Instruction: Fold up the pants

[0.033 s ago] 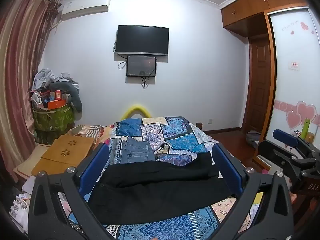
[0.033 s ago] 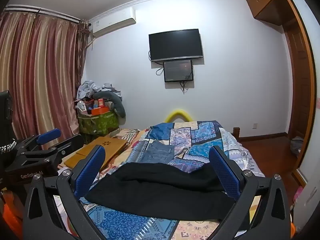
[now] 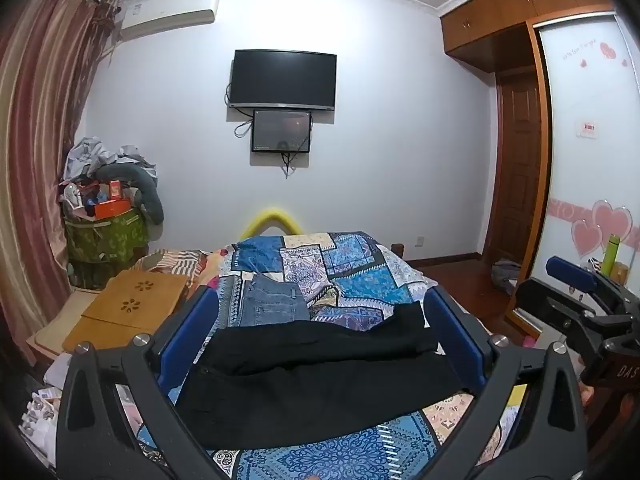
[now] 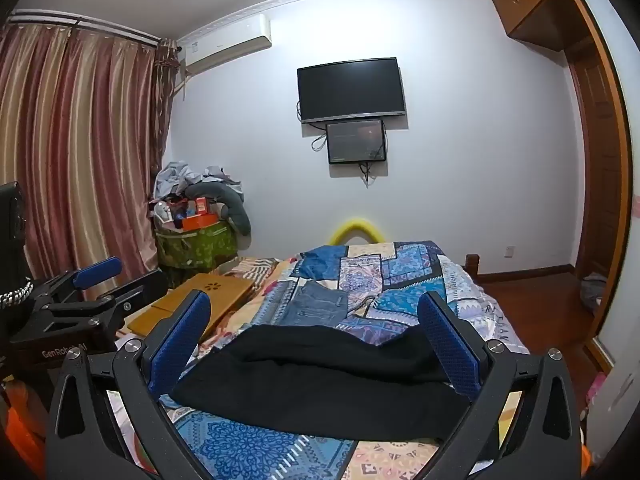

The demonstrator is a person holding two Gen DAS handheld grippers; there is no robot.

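Right now both my grippers, left and right, hang spread wide and empty above the pants, which lie low in frame across the quilt. Grabbing one layer only could drag the fold apart.

Black left gripper frame with blue-padded jaws and silver screws.

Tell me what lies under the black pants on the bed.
The black pants lie on a blue patterned patchwork bedspread, which shows all around them. Folded blue jeans lie just beyond. Whatever is beneath the pants' own fabric is covered.
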